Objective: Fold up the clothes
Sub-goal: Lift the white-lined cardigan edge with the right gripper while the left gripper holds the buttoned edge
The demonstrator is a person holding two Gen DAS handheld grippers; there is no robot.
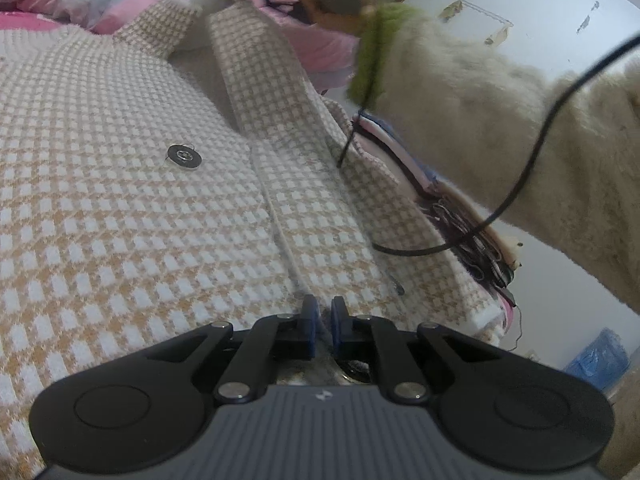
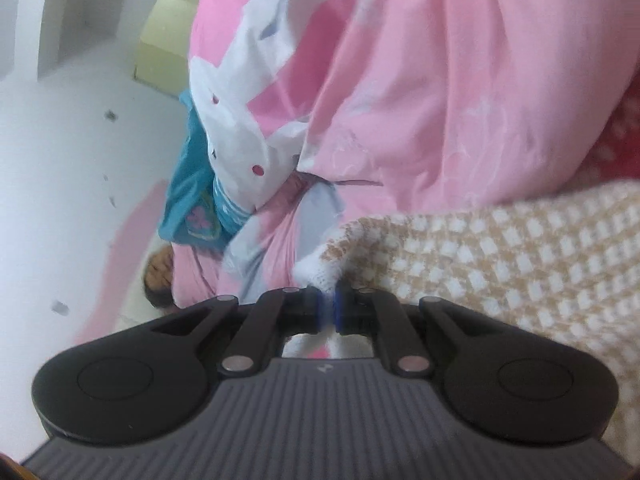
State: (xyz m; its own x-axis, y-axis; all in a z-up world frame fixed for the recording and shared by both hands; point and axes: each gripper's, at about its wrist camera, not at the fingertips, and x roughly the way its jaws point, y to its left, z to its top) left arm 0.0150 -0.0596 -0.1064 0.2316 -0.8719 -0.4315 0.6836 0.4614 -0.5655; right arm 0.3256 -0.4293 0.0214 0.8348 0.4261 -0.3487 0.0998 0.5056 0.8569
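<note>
A tan-and-white houndstooth jacket [image 1: 132, 184] lies spread on the bed, lapel and one dark button [image 1: 184, 156] facing up. My left gripper [image 1: 324, 310] sits low over its front placket with the blue pads close together, pinching the fabric edge. In the right wrist view the same jacket [image 2: 500, 260] fills the lower right. My right gripper [image 2: 329, 306] is shut on a white corner of that jacket, which sticks out between the blue pads. That view is blurred.
A pink quilt [image 2: 420, 92] with white and blue patches is heaped behind the jacket. A person's fluffy cream sleeve [image 1: 512, 128] with a green cuff crosses the right, a black cable [image 1: 532, 168] hanging off it. Stacked clothes [image 1: 460, 216] lie at the bed's edge. A white wall [image 2: 60, 160] stands left.
</note>
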